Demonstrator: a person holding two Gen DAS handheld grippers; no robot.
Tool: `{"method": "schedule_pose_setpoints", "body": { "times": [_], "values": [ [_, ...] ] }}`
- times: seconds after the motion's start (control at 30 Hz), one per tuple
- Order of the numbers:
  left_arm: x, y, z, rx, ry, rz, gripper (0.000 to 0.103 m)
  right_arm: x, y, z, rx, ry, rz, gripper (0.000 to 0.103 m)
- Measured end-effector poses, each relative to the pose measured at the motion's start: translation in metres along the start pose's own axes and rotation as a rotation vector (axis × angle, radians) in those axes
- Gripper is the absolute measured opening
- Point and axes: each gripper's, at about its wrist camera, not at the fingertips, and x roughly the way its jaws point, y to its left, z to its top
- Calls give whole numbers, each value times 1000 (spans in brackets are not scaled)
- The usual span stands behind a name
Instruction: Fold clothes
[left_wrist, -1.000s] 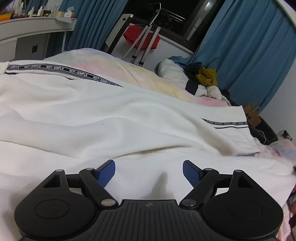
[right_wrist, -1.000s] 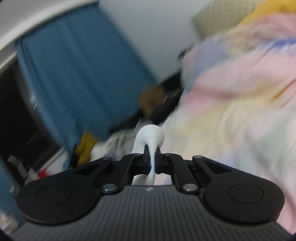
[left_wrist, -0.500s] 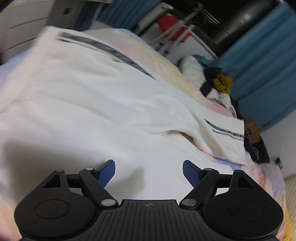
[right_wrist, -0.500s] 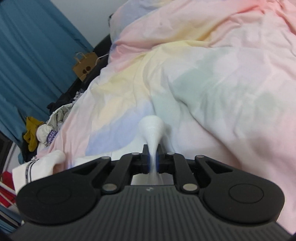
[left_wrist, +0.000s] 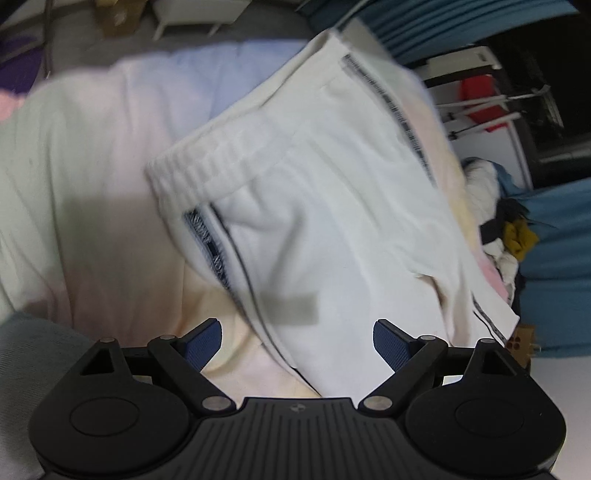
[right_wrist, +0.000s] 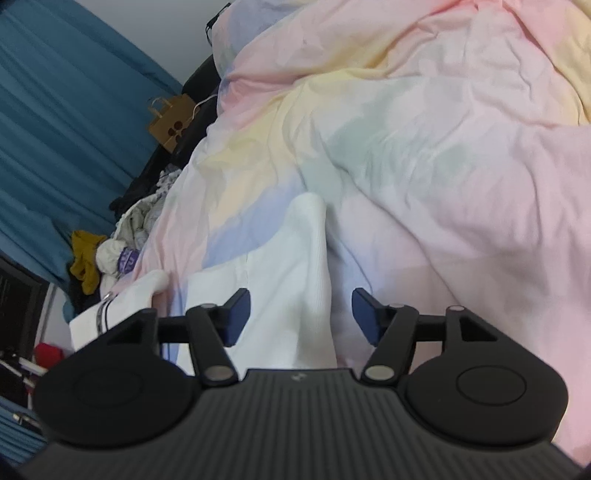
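Observation:
White trousers (left_wrist: 332, 192) with a ribbed waistband (left_wrist: 207, 162) and black lettered side stripes lie spread on the pastel duvet (left_wrist: 92, 192). My left gripper (left_wrist: 297, 338) is open and empty, just above the trousers near a side stripe. In the right wrist view my right gripper (right_wrist: 301, 314) is open; a raised fold of the white fabric (right_wrist: 306, 266) stands between its jaws, touching neither pad. A striped hem (right_wrist: 107, 314) of the trousers shows at the left.
The pastel duvet (right_wrist: 424, 129) covers the bed. A pile of clothes (right_wrist: 107, 254) and a brown paper bag (right_wrist: 170, 123) lie beside the bed by blue curtains (right_wrist: 66, 110). A drying rack (left_wrist: 491, 107) with a red item stands beyond the bed.
My right gripper has opened and let go of the white fabric fold. My left gripper has swung round over the trousers, so the waistband has come into view.

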Motion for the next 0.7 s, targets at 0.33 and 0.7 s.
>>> {"method": "schedule_pose_setpoints", "body": {
  "times": [0.33, 0.7],
  "values": [
    [39, 8, 6, -81, -12, 10, 78, 26, -26, 1, 94, 74, 33, 64],
    [45, 15, 11, -62, -65, -47, 15, 56, -27, 9, 72, 46, 78, 48]
  ]
}}
